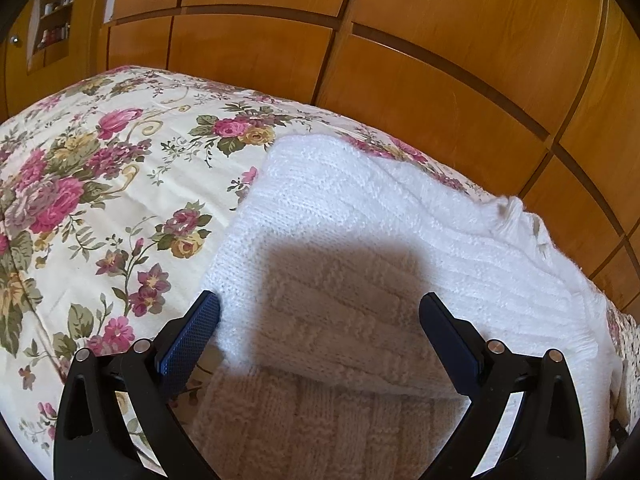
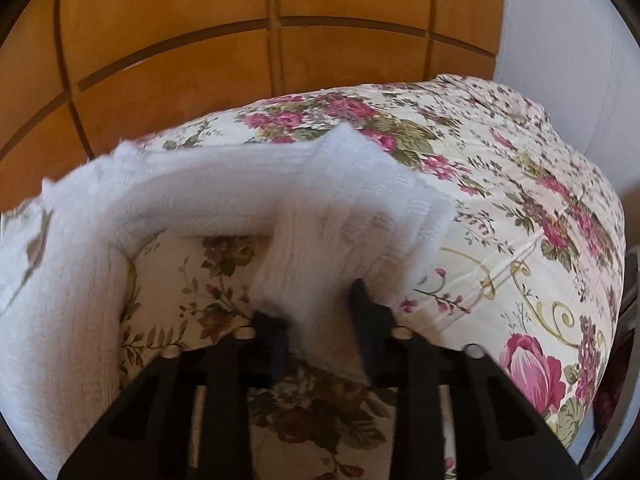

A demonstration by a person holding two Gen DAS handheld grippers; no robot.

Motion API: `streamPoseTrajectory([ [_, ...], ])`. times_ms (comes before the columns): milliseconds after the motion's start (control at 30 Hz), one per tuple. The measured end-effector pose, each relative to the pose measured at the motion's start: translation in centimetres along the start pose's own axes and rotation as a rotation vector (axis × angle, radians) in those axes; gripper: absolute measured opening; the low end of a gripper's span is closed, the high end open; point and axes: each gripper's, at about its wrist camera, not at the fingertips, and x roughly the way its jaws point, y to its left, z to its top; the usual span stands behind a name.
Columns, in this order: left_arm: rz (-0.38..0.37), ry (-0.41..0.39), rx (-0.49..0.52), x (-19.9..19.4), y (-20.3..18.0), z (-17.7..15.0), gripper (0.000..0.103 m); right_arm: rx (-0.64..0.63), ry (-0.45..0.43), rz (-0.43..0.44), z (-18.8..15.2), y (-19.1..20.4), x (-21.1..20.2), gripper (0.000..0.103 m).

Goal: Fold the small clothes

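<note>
A white knitted garment lies on the flowered bedspread, its left part folded over onto itself. My left gripper hovers just above the near folded edge, open, its blue pads spread wide with nothing pinched between them. In the right wrist view the same garment curves from the left toward the middle. Its sleeve is lifted off the bedspread and bunched between the fingers of my right gripper, which is shut on it. This view is somewhat blurred.
Wooden wardrobe doors stand close behind the bed, also seen in the right wrist view. An open shelf with small bottles is at the far left. A pale wall rises beyond the bed's right end.
</note>
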Motion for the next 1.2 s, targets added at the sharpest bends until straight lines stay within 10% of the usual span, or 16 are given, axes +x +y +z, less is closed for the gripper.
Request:
streamPoseTrajectory([
  [367, -0.005, -0.001, -0.006, 0.0, 0.0, 0.1, 0.099, 0.105, -0.019, 0.172, 2.3, 0.8, -3.3, 0.007],
  [600, -0.019, -0.002, -0.014, -0.1, 0.2, 0.1, 0.099, 0.051, -0.033, 0.422, 4.7, 9.0, -5.9, 0.007],
  [900, -0.028, 0.002, -0.019, 0.0, 0.2, 0.0, 0.099, -0.138, 0.023, 0.490, 2.9, 19.1, -4.1, 0.008],
  [1067, -0.032, 0.005, -0.022, 0.1, 0.4, 0.1, 0.099, -0.195, 0.075, 0.475, 0.7, 19.8, -1.8, 0.052],
  [1200, -0.030, 0.007, -0.021, 0.1, 0.3, 0.1, 0.099, -0.150, -0.048, 0.408, 0.0, 16.1, -4.0, 0.071],
])
